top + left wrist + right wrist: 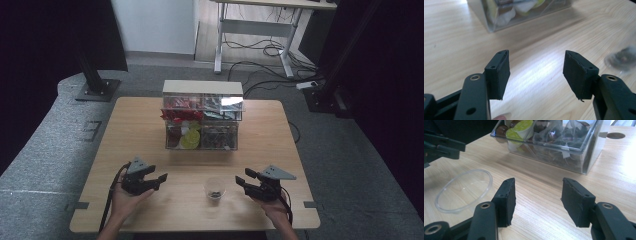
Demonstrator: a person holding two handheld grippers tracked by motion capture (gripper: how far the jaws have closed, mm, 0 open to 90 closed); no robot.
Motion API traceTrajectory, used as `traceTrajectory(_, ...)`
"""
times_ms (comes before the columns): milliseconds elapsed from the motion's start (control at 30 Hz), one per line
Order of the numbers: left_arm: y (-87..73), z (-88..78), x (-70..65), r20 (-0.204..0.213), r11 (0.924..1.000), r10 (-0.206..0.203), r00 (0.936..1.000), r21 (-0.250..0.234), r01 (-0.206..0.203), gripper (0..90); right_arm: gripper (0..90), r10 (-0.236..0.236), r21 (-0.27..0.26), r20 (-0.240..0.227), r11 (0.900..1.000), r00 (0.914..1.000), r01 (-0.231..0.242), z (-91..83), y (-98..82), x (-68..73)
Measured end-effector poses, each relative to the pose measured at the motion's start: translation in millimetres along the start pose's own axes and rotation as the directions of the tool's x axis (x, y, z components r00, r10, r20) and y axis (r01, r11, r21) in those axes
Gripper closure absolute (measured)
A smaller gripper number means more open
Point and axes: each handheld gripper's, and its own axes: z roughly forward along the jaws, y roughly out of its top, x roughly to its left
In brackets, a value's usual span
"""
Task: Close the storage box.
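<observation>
High view: cup (215, 189) on near table (140, 130) edge, between both grippers.
Cup sits upright, dark bits inside, apart from both. Left gripper (161, 179) to its left, jaws wide apart, nothing held. Right gripper (241, 179) to its right, jaws parted, empty. Clear organizer (202, 122) stands farther back.

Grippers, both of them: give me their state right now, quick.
Left gripper: open, nothing between its jaws, bare table under them.
Right gripper: open, holding nothing; the clear cup sits apart, to the left in its own view.
</observation>
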Motion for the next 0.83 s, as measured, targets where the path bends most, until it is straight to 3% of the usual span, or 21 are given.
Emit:
traceTrajectory(400,-26.0,-11.7,9.5,-0.025,0.9996,-0.019,0.9995,0.022,0.019,39.1,44.3,0.015,0.041,0.039,0.999,0.9991,-0.016,-5.5,-17.1,-11.9)
traceTrajectory(833,-25.8,-11.6,8.2,-0.030,0.9998,-0.009,0.9995,0.018,0.010,38.5,42.6,0.030,0.050,0.058,0.998,0.9979,-0.033,-5.9,-22.7,-19.4)
